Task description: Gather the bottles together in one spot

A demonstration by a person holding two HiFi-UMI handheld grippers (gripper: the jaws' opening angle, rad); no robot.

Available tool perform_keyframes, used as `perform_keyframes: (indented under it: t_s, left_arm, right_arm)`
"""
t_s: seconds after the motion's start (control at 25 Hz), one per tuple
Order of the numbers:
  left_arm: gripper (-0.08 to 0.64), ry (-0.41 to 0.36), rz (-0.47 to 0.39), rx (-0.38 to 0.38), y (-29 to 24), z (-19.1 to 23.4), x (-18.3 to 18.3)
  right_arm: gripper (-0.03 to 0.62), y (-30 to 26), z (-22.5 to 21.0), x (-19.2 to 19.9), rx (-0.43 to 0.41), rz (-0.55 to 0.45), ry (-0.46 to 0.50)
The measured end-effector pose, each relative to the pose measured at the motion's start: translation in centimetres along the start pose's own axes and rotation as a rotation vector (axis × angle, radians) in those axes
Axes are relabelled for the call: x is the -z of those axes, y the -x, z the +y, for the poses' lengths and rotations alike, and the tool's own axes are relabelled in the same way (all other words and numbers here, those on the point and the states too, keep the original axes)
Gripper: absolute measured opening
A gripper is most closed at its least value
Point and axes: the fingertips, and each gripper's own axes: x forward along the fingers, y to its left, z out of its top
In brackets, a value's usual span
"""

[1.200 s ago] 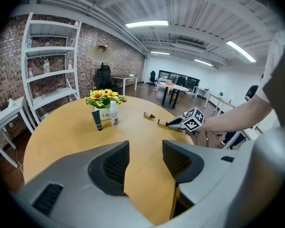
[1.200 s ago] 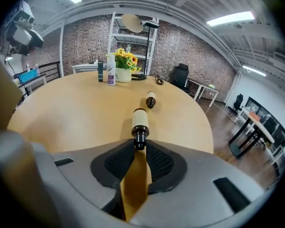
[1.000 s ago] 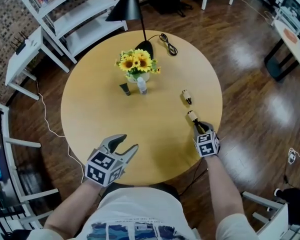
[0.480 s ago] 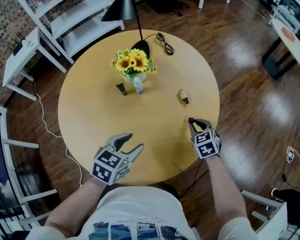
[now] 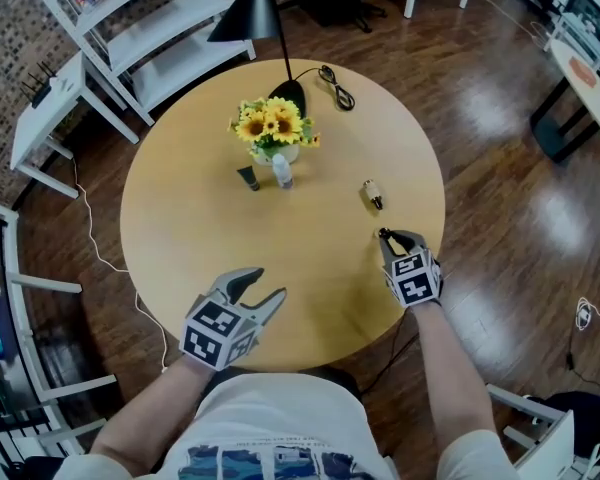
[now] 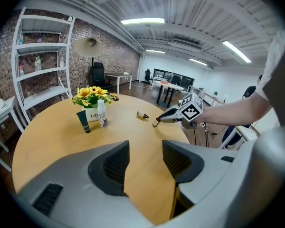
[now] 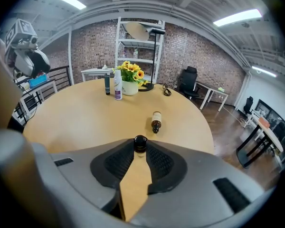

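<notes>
The round worktop has a smooth, pale wood surface, and the sunflower pot, a squat white vessel with yellow blooms, stands toward its far side. Touching the pot's near side is a slim white spray bottle, upright and cylindrical, and just beside that, on the pot's near left, a dark tapered tube stands on its cap. A brown glass bottle with a pale label and dark neck lies on its side, well apart from the pot to its near right. Farther from the pot along that same line, the right hand-held gripper is clamped on a small bottle, whose rounded glossy black cap pokes out between the ribbed grey pads; the jaws have just been opening a touch, yet the pads press on the bottle. The left hand-held gripper, matte grey plastic with a marker cube, hovers over the worktop edge nearest the person, well short of the pot, its curved jaws spread apart with only bare wood between them.
</notes>
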Motion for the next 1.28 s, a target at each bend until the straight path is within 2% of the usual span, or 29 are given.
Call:
perform_keyframes:
  t_s: [0.12,0.24,0.44,0.6,0.64,0.68,0.76,0.92,1.04,1.16,1.28]
  left_arm:
    - [0.225,0.000,0.001,0.004,-0.1,-0.2,0.0]
    - [0.225,0.000,0.002,0.005,0.0,-0.2,0.0]
    - [0.225,-0.008,0.007,0.005,-0.1,-0.3,0.3]
    - [0.225,-0.010,0.015,-0.001,-0.1,-0.2,0.5]
    - [0.225,-0.013,0.017,-0.002,-0.1,-0.2,0.4]
    - [0.225,-0.018,0.017,-0.004,-0.1,-0.2,0.3]
    - [0.225,-0.034,0.012,-0.007,-0.2,0.0,-0.3]
    - [0.225,-0.085,-0.008,0.005,-1.4,1.2,-3.2]
    - [0.225,-0.130,0.002,0.050,-3.5,1.3,-5.9]
    - [0.225,-0.182,0.028,0.107,-6.5,0.3,-8.2]
    - [0.213,-0.235,0.054,0.156,-9.0,-1.6,-9.6]
  right_arm:
    - [0.100,-0.2,-0.4,-0.3,0.014,-0.022,-0.012]
    - [0.184,-0.5,-0.5,-0.4,0.025,-0.043,-0.031]
    - [0.232,-2.3,-1.3,1.3,0.059,-0.055,-0.123]
    - [0.232,-4.7,-1.3,2.2,0.042,-0.046,-0.174]
    - [0.221,-5.1,-1.4,2.3,0.047,-0.042,-0.171]
    - [0.172,-5.3,-1.4,2.2,0.050,-0.043,-0.169]
    - [0.161,-5.1,-1.1,1.5,0.048,-0.061,-0.168]
    - [0.158,-3.5,0.7,-1.0,0.026,-0.108,-0.130]
    - [0.158,-2.4,3.3,-3.2,-0.009,-0.121,-0.062]
    - [0.158,-1.5,5.8,-5.6,-0.039,-0.145,0.014]
    - [0.158,-0.7,7.6,-7.2,-0.051,-0.161,0.049]
